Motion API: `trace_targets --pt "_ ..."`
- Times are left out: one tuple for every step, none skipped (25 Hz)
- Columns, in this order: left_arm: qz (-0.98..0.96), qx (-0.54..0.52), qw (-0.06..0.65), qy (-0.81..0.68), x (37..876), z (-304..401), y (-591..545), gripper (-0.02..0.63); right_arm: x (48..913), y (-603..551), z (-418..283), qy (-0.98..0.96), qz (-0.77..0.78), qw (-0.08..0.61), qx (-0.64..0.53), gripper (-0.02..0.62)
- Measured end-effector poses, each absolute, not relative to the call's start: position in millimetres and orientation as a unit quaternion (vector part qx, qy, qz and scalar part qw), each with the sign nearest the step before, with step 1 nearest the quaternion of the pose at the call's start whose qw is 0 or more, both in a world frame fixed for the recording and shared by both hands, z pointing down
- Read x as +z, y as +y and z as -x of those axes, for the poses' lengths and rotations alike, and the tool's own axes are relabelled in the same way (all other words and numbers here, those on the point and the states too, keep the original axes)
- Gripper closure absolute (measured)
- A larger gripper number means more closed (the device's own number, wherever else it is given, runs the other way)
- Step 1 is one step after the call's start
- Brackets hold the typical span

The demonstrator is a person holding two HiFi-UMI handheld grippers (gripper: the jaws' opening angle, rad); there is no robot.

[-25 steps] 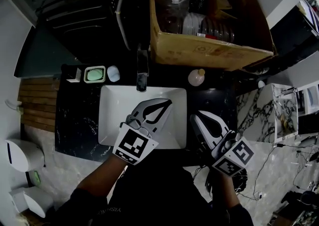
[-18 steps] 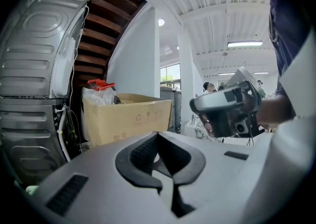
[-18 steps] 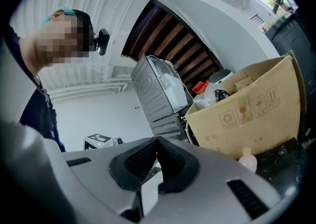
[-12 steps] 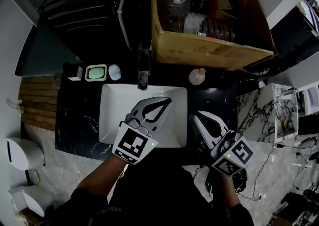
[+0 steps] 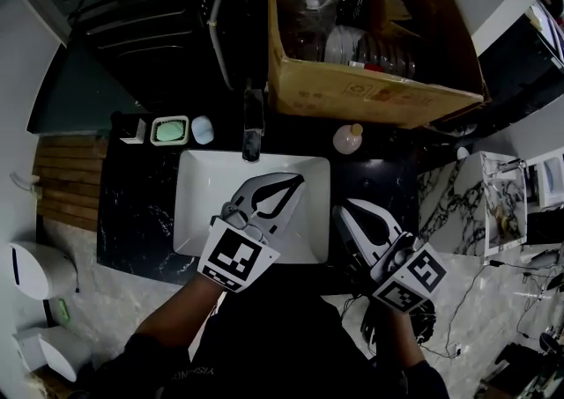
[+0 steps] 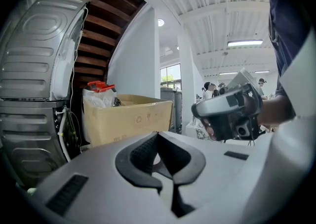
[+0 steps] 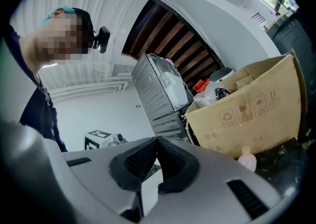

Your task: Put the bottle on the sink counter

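both tools hang low at the near edge of the white basin (image 5: 201,199), nothing in either one. the left hand-held gripper (image 5: 292,185) sits over the bowl with its jaws pressed together, the dark pads meeting at the tip and only air beyond them. the right hand-held gripper (image 5: 340,213) is just off the basin's right rim, jaws likewise closed on nothing.

the bottle (image 5: 347,137), small and pale with a light cap, stands upright on the dark marbled worktop (image 5: 132,203). it's behind the basin's right corner, just in front of the cardboard box (image 5: 370,89) and right of the tap (image 5: 252,124), well apart from both grippers.

with the bottle standing on the sink worktop and both grippers empty and drawn in near the body, this reads as a rest pose. my guess is the placing is done.
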State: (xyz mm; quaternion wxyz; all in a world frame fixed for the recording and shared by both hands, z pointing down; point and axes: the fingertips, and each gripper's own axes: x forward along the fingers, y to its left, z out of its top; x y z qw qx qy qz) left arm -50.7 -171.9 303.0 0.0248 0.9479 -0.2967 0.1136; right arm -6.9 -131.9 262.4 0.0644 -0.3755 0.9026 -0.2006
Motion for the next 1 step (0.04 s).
trace_targets --pt "-0.948 0.113 0.025 -0.297 302.3 50.8 -172.3 0.598 262.3 -132.0 7.0 0.903 0.375 0.064 -0.200 0.569"
